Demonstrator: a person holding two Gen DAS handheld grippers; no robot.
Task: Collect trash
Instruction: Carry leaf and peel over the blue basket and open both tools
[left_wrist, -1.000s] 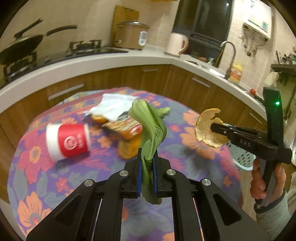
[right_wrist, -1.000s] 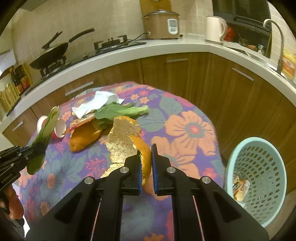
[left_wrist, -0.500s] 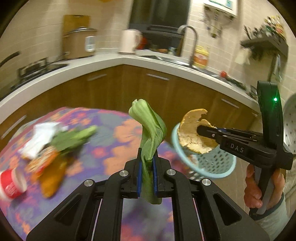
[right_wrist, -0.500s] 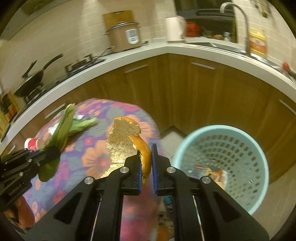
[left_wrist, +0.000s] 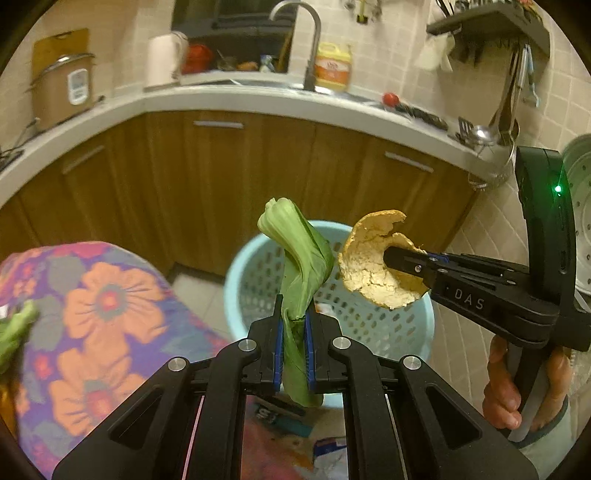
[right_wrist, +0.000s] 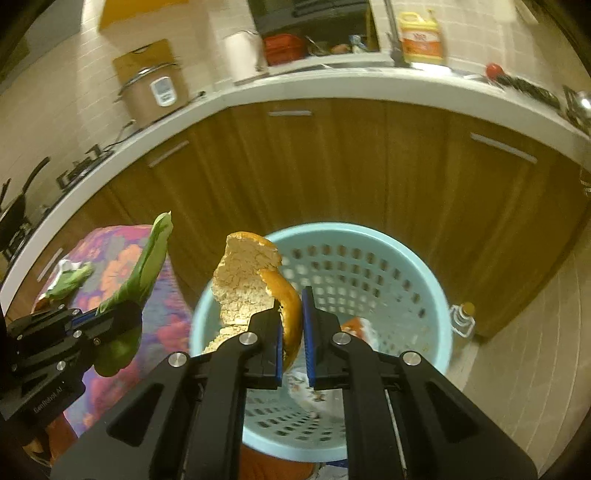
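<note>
My left gripper is clamped on a green vegetable leaf, the blue pads pinching its pale stalk so that the leaf stands up between them and its lower end hangs below. My right gripper has its pads a little apart with a piece of orange peel between them; the peel lies against the left pad, and whether the right pad touches it I cannot tell. Both pieces of trash are held in the air over the light blue basket, which stands on the tiled floor in front of the wooden cabinets. The left wrist view shows my right hand around the right gripper's handle, a green light on its body, and the peel's pithy inside just beside the leaf, both in front of the basket's rim. The right wrist view looks down into the basket, where some wrappers lie at the bottom, which the left view hardly shows. It also shows a small bottle on the floor, touching or just beside the basket's far side. Left of the basket is the worktop with a flowered cloth, and another green leaf lies on it.
</note>
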